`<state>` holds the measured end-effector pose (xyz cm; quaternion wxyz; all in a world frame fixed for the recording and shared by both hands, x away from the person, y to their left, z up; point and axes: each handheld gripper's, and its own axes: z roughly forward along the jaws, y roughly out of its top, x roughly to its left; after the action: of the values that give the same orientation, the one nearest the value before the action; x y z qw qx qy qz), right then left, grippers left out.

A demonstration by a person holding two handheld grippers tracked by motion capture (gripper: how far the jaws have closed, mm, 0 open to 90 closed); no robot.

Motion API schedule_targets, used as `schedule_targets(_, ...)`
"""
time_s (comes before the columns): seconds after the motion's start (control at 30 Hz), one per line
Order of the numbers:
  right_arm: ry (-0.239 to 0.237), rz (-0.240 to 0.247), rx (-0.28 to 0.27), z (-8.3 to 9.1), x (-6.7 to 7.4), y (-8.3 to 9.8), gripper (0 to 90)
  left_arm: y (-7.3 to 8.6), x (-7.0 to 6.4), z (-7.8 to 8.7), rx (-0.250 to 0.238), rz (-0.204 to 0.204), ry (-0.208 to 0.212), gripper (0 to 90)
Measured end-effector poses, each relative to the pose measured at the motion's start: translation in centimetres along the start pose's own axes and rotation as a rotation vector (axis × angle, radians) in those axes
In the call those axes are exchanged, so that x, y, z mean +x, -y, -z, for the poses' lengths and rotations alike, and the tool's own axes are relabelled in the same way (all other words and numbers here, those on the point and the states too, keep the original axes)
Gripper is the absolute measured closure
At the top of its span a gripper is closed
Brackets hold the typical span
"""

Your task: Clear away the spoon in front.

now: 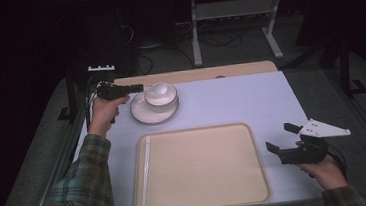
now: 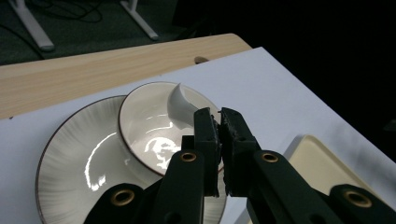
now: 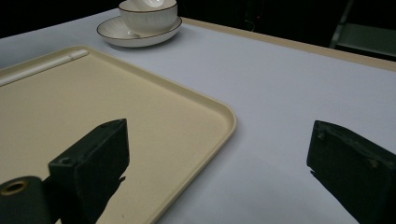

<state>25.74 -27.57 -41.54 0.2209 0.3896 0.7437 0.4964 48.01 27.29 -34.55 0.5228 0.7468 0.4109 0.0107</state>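
Over the bowl [image 2: 154, 130], left tool [image 2: 219, 122] grips the white spoon [image 2: 180, 105], handle level toward it; right tool [image 1: 280, 138] gapes.

Plaid flannel on the left sleeve [image 1: 81, 192], green and grey checks with thin orange lines; a matching cuff shows on the right sleeve [image 1: 344, 198]. The left gripper [image 2: 219, 122] has matte black jaws with brass-ringed rivets and rough, worn inner pads. The right gripper [image 1: 283, 138] is chunky and black, topped by a white three-cornered plate dotted with small holes, a dark cable trailing behind.
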Motion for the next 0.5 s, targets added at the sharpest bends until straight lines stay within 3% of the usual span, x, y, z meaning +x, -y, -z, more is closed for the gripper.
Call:
schedule_targets(0.2,-0.001,0.006,-0.004,0.0,0.1,-0.1,5.0,-0.3,-1.1,0.7,0.001,-0.005,0.001,85.7)
schedule_targets(0.5,0.000,0.008,-0.005,0.0,0.2,-0.2,5.0,-0.3,-3.0,1.7,-0.017,0.013,0.036,85.7)
